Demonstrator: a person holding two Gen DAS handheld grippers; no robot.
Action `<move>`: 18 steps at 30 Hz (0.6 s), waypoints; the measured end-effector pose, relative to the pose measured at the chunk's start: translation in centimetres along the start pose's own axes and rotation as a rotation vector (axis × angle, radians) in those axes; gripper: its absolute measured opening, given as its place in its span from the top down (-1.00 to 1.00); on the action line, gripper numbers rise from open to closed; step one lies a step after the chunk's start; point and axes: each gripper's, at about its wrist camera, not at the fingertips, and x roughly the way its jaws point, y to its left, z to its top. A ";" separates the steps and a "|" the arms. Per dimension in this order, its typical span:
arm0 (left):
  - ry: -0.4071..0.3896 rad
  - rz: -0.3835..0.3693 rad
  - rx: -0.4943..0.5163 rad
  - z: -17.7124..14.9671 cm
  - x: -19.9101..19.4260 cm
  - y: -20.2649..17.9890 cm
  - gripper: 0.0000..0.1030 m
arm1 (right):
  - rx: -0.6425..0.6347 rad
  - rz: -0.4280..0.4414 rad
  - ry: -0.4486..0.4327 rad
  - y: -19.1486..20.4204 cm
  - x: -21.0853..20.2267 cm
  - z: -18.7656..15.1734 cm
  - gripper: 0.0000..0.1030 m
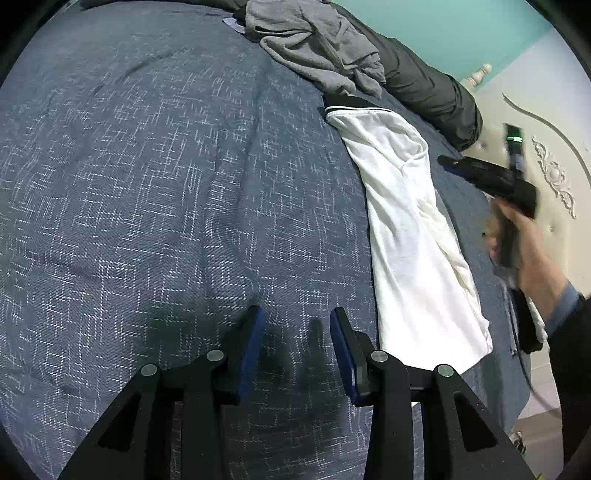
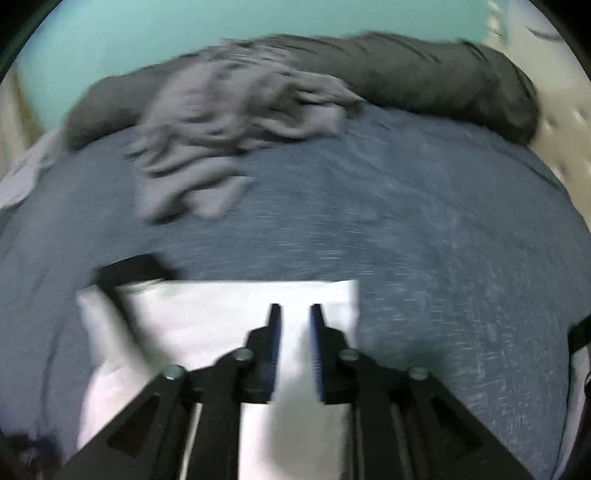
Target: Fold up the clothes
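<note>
Lying folded into a long narrow strip on the blue woven bedspread (image 1: 166, 184), white garment (image 1: 413, 236) with a black trimmed band at its far end, toward the right side of the bed in the left wrist view. Hovering over bare bedspread just left of the garment's near end, left hand-held gripper (image 1: 298, 319), blue-padded fingers set well apart, nothing between them. Seen farther right in the same view, right hand-held gripper (image 1: 448, 162) gripped by a hand (image 1: 532, 254) in a dark sleeve with a blue cuff, raised above the garment's right edge near the cream carved headboard (image 1: 546, 147); finger spacing not readable from that side angle. From the right wrist view, blurred by motion, right hand-held gripper (image 2: 295, 306) poised above the white garment (image 2: 207, 317), fingers parted by a narrow gap, white cloth visible through the gap but not pinched. Heaped at the far side of the bed, crumpled grey clothes (image 1: 317, 44), touching a rolled dark grey blanket (image 1: 432, 88) behind them. Beyond that, teal wall (image 1: 461, 26).
</note>
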 end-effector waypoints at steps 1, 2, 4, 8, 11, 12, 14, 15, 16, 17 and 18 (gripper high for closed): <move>0.000 -0.001 -0.001 0.1 0.0 0.0 0.22 | -0.031 0.042 0.000 0.9 -0.7 -0.5 0.52; -0.001 -0.002 -0.002 0.2 0.1 -0.1 0.22 | -0.062 0.083 0.001 1.8 -1.3 -0.9 0.46; -0.004 -0.003 -0.001 0.2 -0.1 -0.1 0.22 | -0.102 0.105 0.024 3.1 -1.4 -2.2 0.45; -0.006 -0.007 0.000 0.2 -0.1 -0.3 0.22 | -0.181 0.151 0.070 5.8 -1.7 -4.6 0.45; -0.005 -0.010 0.002 0.1 0.1 -0.6 0.22 | -0.240 0.185 0.105 7.8 -1.9 -6.5 0.45; -0.004 -0.011 0.002 0.1 0.1 -0.7 0.22 | -0.259 0.195 0.116 8.5 -1.9 -7.0 0.45; -0.004 -0.012 0.001 0.2 0.2 -0.8 0.22 | -0.248 0.168 0.135 8.4 -0.8 -7.3 0.45; -0.005 -0.012 -0.001 0.2 0.2 -0.7 0.22 | -0.243 0.155 0.144 8.4 -0.2 -7.4 0.45; -0.006 -0.012 -0.002 0.3 0.2 -0.6 0.22 | -0.238 0.159 0.149 8.3 0.0 -7.5 0.45; -0.007 -0.013 -0.004 0.3 0.2 -0.6 0.22 | -0.233 0.164 0.154 8.2 0.3 -7.6 0.45; -0.008 -0.015 -0.006 0.4 0.3 -0.5 0.22 | -0.246 0.166 0.165 8.3 0.5 -7.8 0.46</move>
